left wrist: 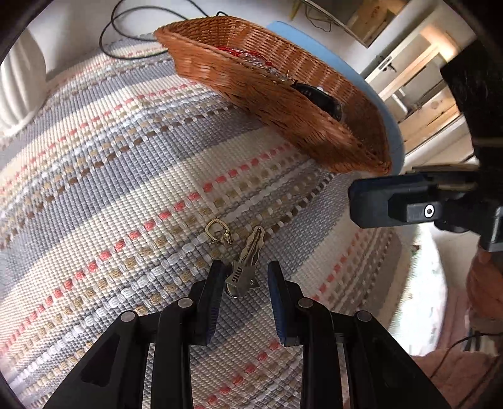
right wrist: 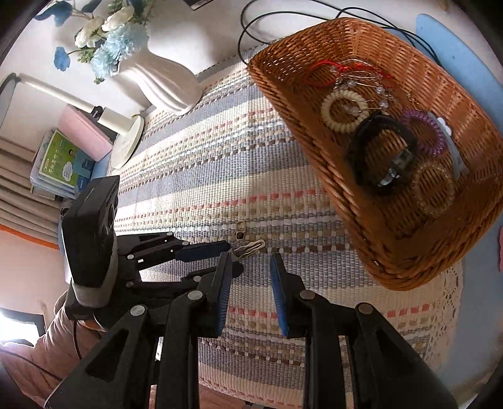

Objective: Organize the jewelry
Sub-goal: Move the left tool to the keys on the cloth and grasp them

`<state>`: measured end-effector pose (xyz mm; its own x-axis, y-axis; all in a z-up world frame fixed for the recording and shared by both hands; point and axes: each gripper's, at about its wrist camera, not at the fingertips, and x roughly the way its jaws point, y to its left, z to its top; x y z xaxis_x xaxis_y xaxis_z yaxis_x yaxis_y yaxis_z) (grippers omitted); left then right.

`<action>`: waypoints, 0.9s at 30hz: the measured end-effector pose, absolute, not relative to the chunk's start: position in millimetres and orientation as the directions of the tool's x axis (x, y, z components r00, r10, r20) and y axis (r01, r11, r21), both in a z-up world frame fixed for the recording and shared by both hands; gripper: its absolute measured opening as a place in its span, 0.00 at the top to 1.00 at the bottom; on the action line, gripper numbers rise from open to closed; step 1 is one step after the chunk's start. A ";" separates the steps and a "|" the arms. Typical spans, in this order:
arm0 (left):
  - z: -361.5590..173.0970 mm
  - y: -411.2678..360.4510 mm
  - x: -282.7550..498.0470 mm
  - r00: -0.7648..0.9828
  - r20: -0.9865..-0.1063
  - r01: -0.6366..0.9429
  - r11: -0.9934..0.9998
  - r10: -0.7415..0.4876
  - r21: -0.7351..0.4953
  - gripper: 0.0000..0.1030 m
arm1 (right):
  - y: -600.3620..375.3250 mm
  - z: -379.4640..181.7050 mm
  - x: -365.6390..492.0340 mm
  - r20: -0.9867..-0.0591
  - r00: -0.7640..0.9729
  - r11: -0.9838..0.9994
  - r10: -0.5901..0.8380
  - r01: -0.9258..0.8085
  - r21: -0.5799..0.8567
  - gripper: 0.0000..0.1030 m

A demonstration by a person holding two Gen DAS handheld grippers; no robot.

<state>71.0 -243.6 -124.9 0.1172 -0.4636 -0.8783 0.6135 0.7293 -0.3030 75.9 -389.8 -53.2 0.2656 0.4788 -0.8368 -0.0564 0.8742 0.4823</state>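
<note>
A silver hair clip lies on the striped woven mat, its near end between the fingers of my open left gripper. A small gold earring lies just beyond it. The clip and earring also show in the right wrist view, with the left gripper around the clip's end. My right gripper is open and empty, hovering close above the mat near the clip. The wicker basket holds several hair ties, a black watch, a red cord and beaded pieces.
A white vase with blue flowers, a white lamp base and stacked books stand at the far left. A black cable runs behind the basket. The table edge lies to the right.
</note>
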 end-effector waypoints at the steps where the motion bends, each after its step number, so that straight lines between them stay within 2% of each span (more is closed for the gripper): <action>1: -125.1 -248.6 66.5 0.136 -0.883 0.620 0.733 -0.449 -0.278 0.72 | -387.8 -53.8 77.0 -0.837 0.263 0.874 0.480 -0.066 0.481 0.73; 4: -122.8 -252.0 58.2 0.183 -0.893 0.626 0.749 -0.411 -0.216 0.78 | -380.9 -58.6 82.9 -0.839 0.251 0.874 0.483 -0.080 0.479 0.73; 17: -121.0 -158.4 44.4 0.244 -0.917 0.454 0.873 -0.314 -0.178 0.78 | -332.1 -94.1 99.1 -0.875 0.200 0.895 0.441 -0.176 0.410 0.73; 27: -119.5 -140.0 52.7 0.246 -0.896 0.397 0.882 -0.370 -0.255 0.78 | -293.2 -105.0 104.9 -0.926 0.268 0.932 0.265 -0.318 0.175 0.73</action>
<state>52.7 -140.0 -119.5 0.2465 -0.3704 -0.8956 0.3970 0.8816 -0.2554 104.9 -293.2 -105.0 0.2678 0.2652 -0.9263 -0.3177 0.9319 0.1749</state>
